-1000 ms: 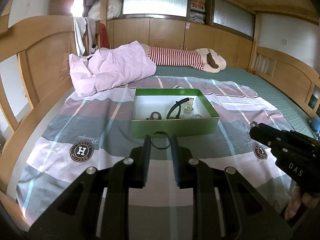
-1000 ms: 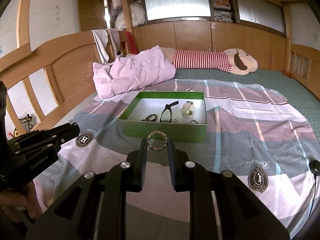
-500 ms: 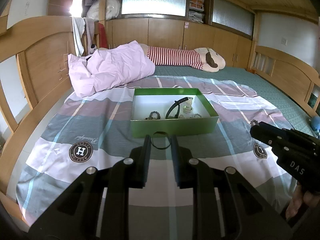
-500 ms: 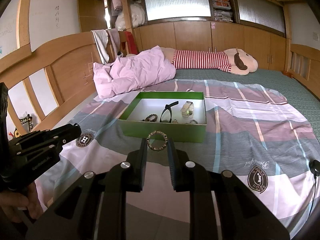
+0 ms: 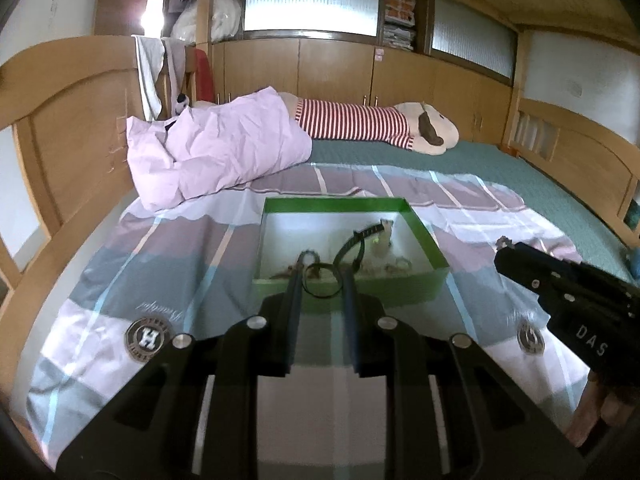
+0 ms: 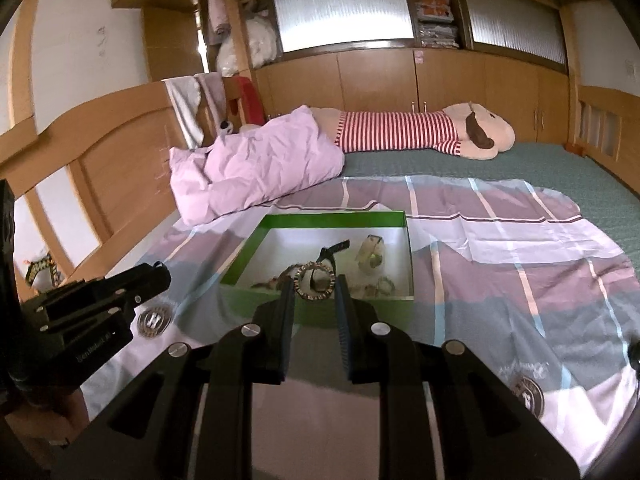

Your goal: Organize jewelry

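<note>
Gripping a thin dark ring (image 5: 321, 282), the left gripper (image 5: 322, 280) now overlaps the near wall of the green box (image 5: 352, 290), closer than a moment ago. Right gripper (image 6: 314, 280): clamped on a studded bracelet (image 6: 314, 277), likewise advanced over the box rim. Ahead, inside: black strap (image 6: 332, 251), pale watch (image 6: 372, 258), small pieces. Deposit appears imminent. Beyond: pink pillow (image 5: 216, 152).

Soft daylight from frosted windows (image 5: 310, 6) — slight motion blur, fisheye-bent edges.
</note>
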The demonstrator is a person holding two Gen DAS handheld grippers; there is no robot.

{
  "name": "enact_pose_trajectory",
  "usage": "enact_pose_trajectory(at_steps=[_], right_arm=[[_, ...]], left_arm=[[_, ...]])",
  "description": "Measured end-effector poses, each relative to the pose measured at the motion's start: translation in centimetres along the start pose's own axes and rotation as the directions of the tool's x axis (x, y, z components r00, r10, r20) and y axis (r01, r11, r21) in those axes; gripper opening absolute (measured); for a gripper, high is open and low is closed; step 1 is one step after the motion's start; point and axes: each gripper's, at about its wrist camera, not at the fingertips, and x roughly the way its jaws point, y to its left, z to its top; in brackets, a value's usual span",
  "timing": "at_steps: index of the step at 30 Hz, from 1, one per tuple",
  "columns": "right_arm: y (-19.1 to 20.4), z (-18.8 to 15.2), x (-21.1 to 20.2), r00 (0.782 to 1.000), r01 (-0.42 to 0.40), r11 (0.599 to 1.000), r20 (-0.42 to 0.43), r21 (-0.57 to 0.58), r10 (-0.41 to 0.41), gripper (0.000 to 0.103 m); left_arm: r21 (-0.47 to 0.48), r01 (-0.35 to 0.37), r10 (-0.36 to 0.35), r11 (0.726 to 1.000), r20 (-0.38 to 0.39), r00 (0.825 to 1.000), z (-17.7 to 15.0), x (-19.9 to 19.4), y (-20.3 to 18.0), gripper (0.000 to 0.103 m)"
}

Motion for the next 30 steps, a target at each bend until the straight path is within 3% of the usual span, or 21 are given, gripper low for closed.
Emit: enact_pose_trajectory(at_steps=[11,13,14,15,16,17,22,24,27,30], right_arm=[[-2.7,2.9,10.7,0.997,0.063,0.997,-0.049,0.042,-0.061,0.02],[-3.3,2.9,12.2,0.996,0.069,0.996,-0.056,0.048,-0.066,0.025],[-3.5,3.0,12.7,0.996,0.062,0.997,-0.064,0.051,-0.059,0.04],[-3.6,3.0,12.8,0.996,0.056,0.997,-0.071,0.053,-0.053,0.046],[-3.8,3.2,12.4,0.997,0.053,0.997,-0.058,0.06,-0.049,0.047],[-3.9,3.5,11.5,0.999,0.046,0.997,-0.032,0.064,-0.044,0.046],[-3.1,5.8,4.1,0.993,-0.026,0.997,0.117,0.073,0.018,0.046],[-1.8,5.5,-0.5,0.983,-0.011,0.999,0.182,0.032,0.005,0.049],[-0.4,4.0,-3.4,0.982,0.025,1.0,0.188,0.006,-0.025,0.059],[0.3,1.8,-4.6,0.99,0.049,0.999,0.133,-0.01,-0.047,0.061]], left_arm=[[-0.037,-0.017,0.016,0.999,-0.045,0.999,4.6,12.3,0.6,0.021],[-0.042,-0.018,0.015,0.999,-0.066,0.998,4.6,13.8,0.9,0.023],[-0.049,-0.01,0.006,0.999,-0.071,0.997,4.5,14.1,1.0,0.041],[-0.07,-0.005,0.001,0.998,-0.063,0.998,4.4,14.1,1.4,0.07],[-0.079,-0.022,0.018,0.997,-0.045,0.999,4.5,13.7,1.6,0.078],[-0.078,-0.028,0.026,0.997,-0.029,0.999,4.7,13.4,1.6,0.079],[-0.025,0.012,-0.01,1.0,0.096,0.995,6.8,6.9,1.7,0.079],[-0.027,0.017,-0.013,0.999,0.133,0.991,6.7,3.7,1.8,0.079],[-0.003,0.016,-0.016,1.0,0.158,0.987,5.4,-0.6,1.6,0.082],[0.021,-0.001,-0.003,1.0,0.169,0.986,3.7,-3.6,1.1,0.085]])
